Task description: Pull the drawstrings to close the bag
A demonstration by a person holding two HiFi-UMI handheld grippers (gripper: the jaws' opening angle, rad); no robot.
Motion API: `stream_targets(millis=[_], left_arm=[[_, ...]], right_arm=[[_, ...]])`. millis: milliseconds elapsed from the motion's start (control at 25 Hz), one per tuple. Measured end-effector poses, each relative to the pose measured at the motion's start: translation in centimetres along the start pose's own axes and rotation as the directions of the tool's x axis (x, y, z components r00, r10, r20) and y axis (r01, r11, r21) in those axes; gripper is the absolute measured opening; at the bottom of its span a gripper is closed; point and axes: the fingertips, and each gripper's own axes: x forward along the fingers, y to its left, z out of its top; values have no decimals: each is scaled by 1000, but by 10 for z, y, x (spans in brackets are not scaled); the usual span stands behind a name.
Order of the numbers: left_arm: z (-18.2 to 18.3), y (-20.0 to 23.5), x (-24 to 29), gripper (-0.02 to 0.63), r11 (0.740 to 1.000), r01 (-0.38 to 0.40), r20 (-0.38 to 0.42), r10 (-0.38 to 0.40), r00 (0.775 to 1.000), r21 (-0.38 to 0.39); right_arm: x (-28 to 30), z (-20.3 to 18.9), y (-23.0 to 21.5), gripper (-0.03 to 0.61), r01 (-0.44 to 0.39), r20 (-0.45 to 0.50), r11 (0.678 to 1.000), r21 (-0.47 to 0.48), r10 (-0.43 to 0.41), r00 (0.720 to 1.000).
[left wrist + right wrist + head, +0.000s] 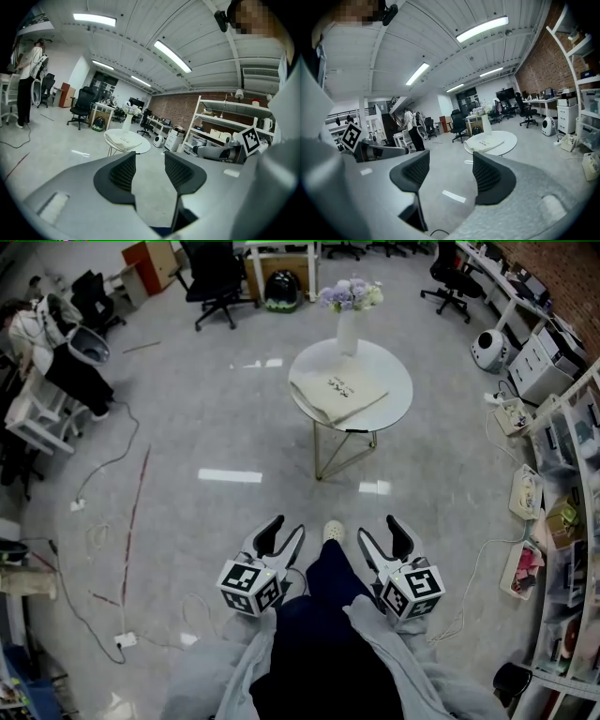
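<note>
A cream drawstring bag (337, 392) lies flat on a round white table (392, 397) well ahead of me, next to a white vase of flowers (348, 320). The same bag (123, 140) shows small in the left gripper view, and the bag (487, 143) also lies far off in the right gripper view. My left gripper (282, 532) and right gripper (379, 532) hang low by my legs, far short of the table. Both are open with only floor between their fingers.
Office chairs (217, 282) and desks stand at the back. Shelving (567, 512) with boxes runs along the right. Cables (103, 474) trail over the floor on the left, where a person (28, 70) stands by a white rack.
</note>
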Motion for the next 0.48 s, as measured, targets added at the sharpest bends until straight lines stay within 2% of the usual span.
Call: stream_targets(millis=[280, 480], left_arm=[[26, 31, 61, 189, 1000, -12, -1, 12, 1000, -18], [65, 55, 108, 189, 1000, -23, 18, 23, 1000, -12]], right_arm=[[55, 23, -42, 279, -14, -39, 1000, -16, 14, 999], [106, 57, -58, 279, -88, -42, 995, -45, 87, 995]])
